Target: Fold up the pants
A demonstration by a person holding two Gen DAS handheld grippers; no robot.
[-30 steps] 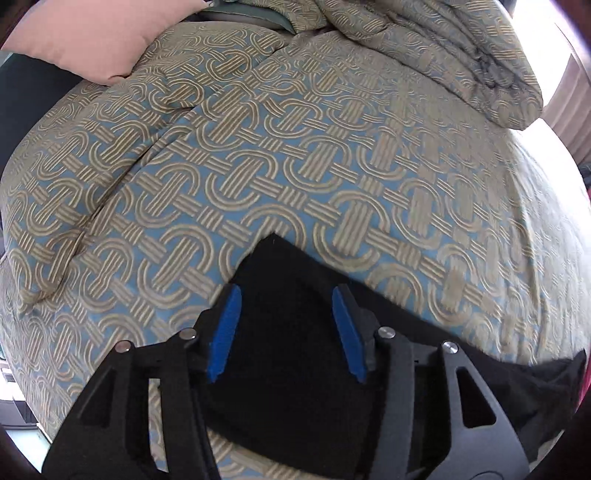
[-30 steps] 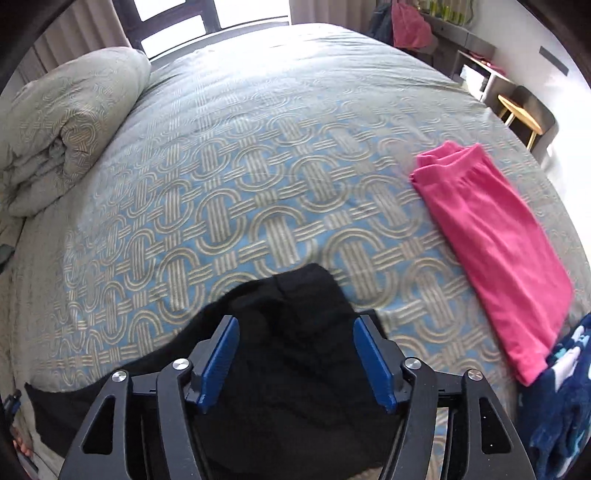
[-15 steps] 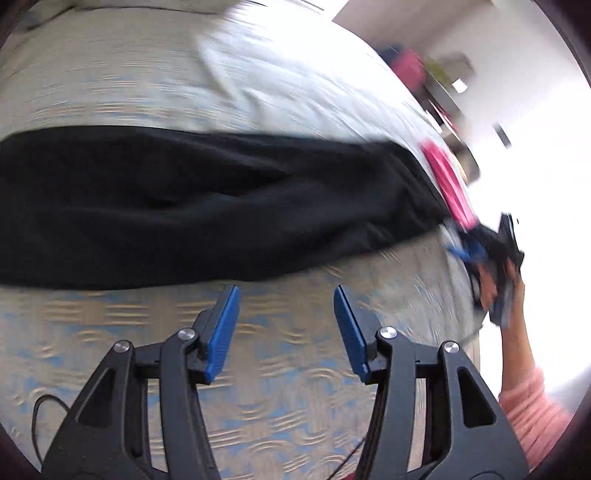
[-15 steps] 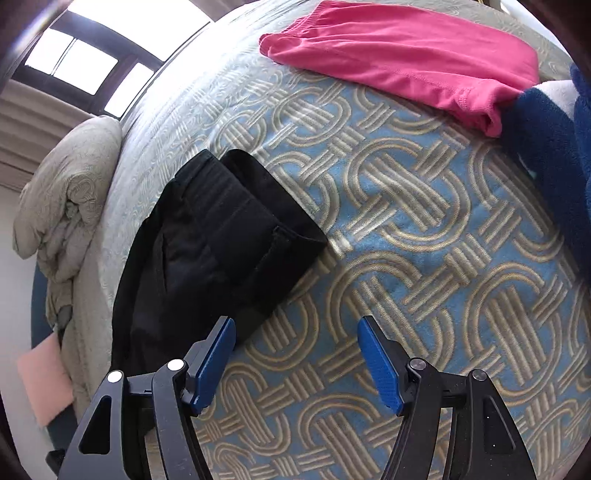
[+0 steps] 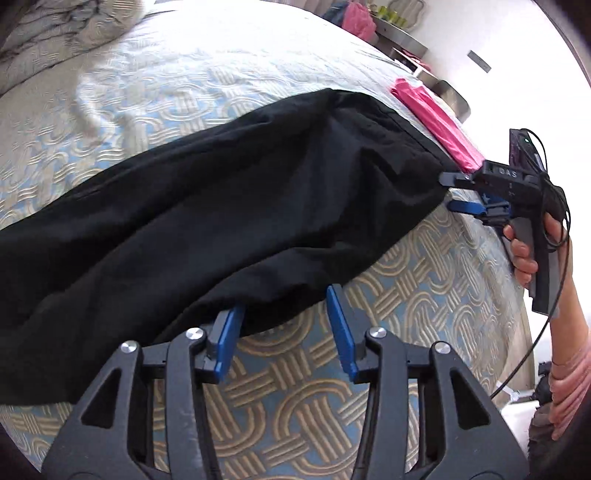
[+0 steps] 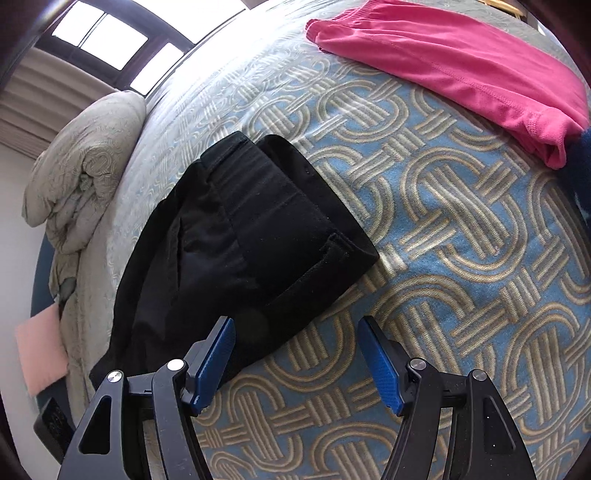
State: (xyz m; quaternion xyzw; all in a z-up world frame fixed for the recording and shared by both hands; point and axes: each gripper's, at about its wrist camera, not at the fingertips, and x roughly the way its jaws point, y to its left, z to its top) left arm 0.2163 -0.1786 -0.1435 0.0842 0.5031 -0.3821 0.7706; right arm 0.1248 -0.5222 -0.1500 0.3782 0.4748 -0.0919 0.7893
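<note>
Black pants (image 5: 221,221) lie stretched across the patterned bedspread (image 5: 295,406). My left gripper (image 5: 284,317) sits at their near long edge. Its jaws are closing, the fabric's edge just reaches the fingertips, and the pads do not press on it. In the right wrist view the waistband end of the pants (image 6: 251,229) lies folded double. My right gripper (image 6: 295,343) stands open just before its near corner, the left finger (image 6: 214,358) overlapping the cloth. That gripper (image 5: 458,192) also shows in the left wrist view, held by a hand at the pants' right end.
Folded pink pants (image 6: 443,62) lie beyond the waistband, with a navy blue garment (image 6: 581,162) at the right edge. A rolled duvet (image 6: 81,166) and a pink pillow (image 6: 40,350) sit at the head of the bed. Shelves (image 5: 399,33) stand by the far wall.
Both grippers were over the black fabric; now they sit beside it. The left one swung and rolled round to the pants' long edge. The right one dropped close to the waistband corner.
</note>
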